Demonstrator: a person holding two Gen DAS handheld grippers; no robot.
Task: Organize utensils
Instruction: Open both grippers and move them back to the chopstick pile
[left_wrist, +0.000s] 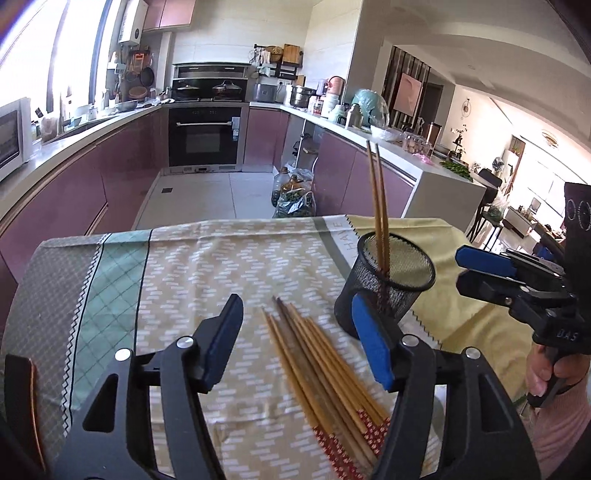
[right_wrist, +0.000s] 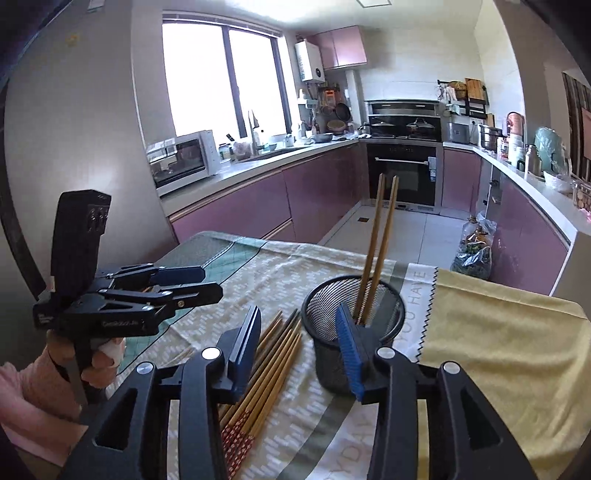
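Several wooden chopsticks (left_wrist: 325, 354) with red patterned ends lie in a loose bundle on the tablecloth; they also show in the right wrist view (right_wrist: 269, 365). A black mesh cup (left_wrist: 388, 284) stands upright to their right with two chopsticks (left_wrist: 380, 206) standing in it; the cup (right_wrist: 351, 332) and the pair (right_wrist: 380, 236) show in the right wrist view too. My left gripper (left_wrist: 295, 332) is open and empty above the bundle. My right gripper (right_wrist: 299, 336) is open and empty, hovering between bundle and cup. It appears at the right of the left wrist view (left_wrist: 480, 266).
The table carries a patterned cloth (left_wrist: 207, 266) with a yellow cloth (right_wrist: 498, 339) at its right end. Its far edge drops to the kitchen floor. Purple cabinets, an oven and bags on the floor (left_wrist: 295, 199) lie beyond.
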